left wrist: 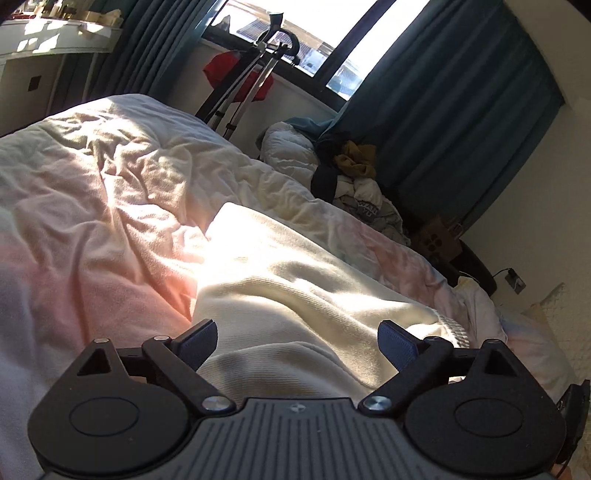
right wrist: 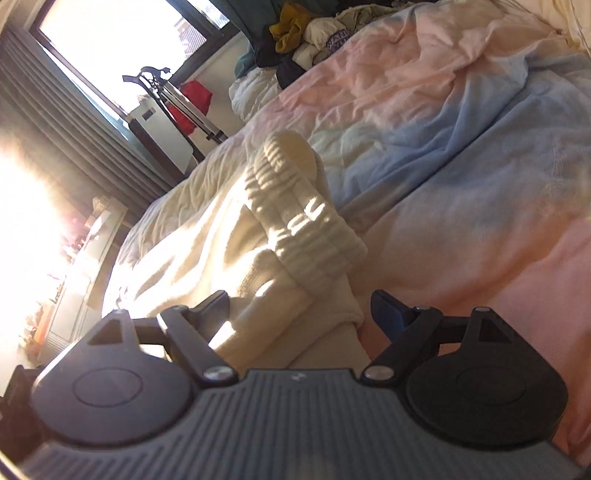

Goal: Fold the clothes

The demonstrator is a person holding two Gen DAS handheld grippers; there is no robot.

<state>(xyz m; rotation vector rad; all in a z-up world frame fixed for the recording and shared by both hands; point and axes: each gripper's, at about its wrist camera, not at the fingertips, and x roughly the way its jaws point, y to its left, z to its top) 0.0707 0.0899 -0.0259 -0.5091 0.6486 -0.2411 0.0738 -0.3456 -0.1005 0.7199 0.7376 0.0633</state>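
While held low over the bed, left gripper (left wrist: 299, 345) angled forward and slightly down, jaws spread wide with blue-padded fingers (left wrist: 397, 347) either side of a cream sweatshirt (left wrist: 295, 280), gripping nothing. Right gripper (right wrist: 304, 315) tilted hard to one side, so that the room leans in its view; jaws likewise wide apart, straddling a bunched edge of the same cream garment, not closed on it. Hard to say whether either pad touches the fabric.

Sweatshirt lying on the pastel duvet (left wrist: 92, 206), between both sets of fingers; ribbed cuff (right wrist: 295, 206) raised and curled in the right wrist view, thick ridged knit, folded over on itself. Fine ribbed weave across the body, soft rounded folds, ribbed hem just beside the left gripper's right finger.

Near part of the garment hidden under both gripper bodies; overall outline cut off, so sleeves and front not told apart. Strong sunlight burning out a patch of the fabric in the left wrist view and most of the left side of the right wrist view. Holding hands not seen.

Duvet crumpled, fleecy, in pink, pale blue and cream bands. Beyond the bed, a heap of clothes (left wrist: 354, 177) with a mustard piece on top, teal curtains (left wrist: 461, 118), a bright window (left wrist: 295, 33), a metal stand (left wrist: 255, 77) with something red behind it
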